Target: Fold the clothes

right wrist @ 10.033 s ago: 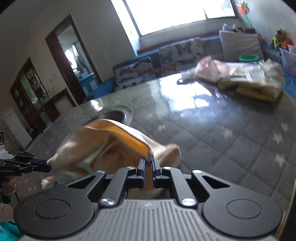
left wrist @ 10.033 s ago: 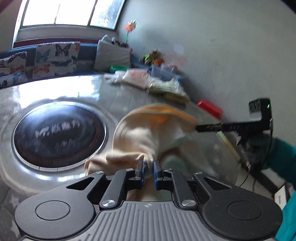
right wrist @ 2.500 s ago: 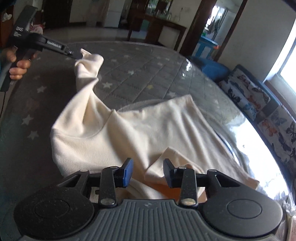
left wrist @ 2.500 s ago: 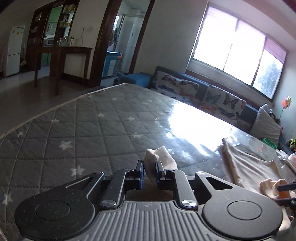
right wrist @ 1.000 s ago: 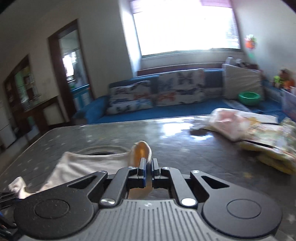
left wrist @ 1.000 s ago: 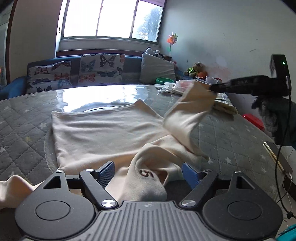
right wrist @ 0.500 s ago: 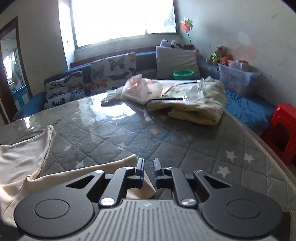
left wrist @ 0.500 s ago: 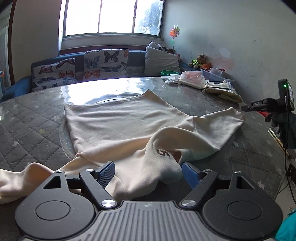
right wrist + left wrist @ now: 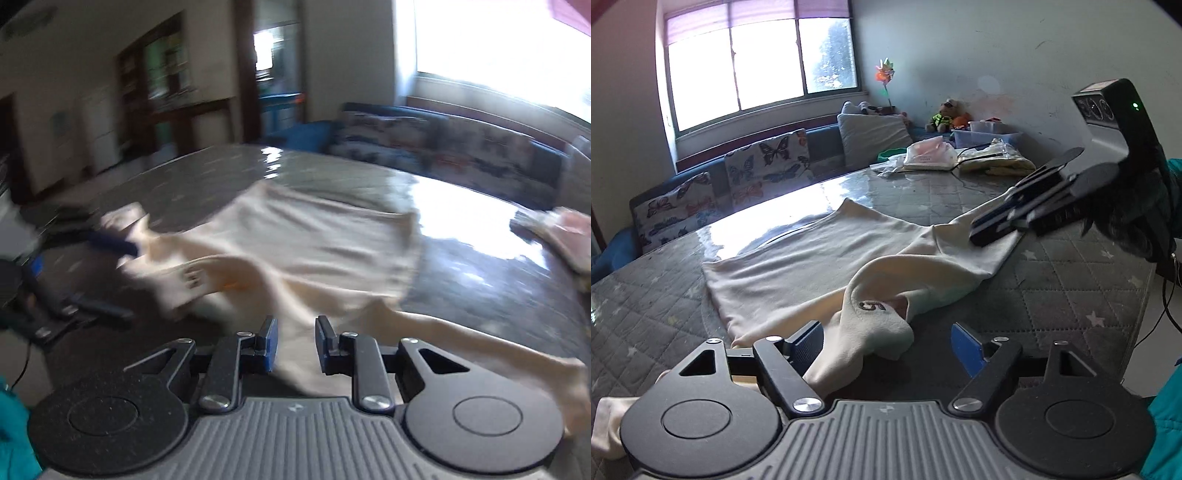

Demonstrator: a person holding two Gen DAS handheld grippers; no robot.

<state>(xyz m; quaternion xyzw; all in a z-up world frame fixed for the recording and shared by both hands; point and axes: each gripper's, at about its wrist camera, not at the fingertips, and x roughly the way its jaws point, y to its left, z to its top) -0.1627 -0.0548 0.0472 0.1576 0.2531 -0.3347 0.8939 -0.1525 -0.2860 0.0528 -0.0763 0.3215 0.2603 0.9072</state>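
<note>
Cream sweatshirt [image 9: 820, 258] spread flat, tabletop

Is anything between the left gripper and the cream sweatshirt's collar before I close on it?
Nothing visible. The left gripper is open with the cream sweatshirt collar already lying between its fingers. The right gripper is over the far sleeve, clear of it.

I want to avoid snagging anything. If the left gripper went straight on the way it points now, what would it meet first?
Most likely the cream shirt: its bunched collar already lies between the open left gripper jaws, nearer the left finger. Depth is hard to judge.
</note>
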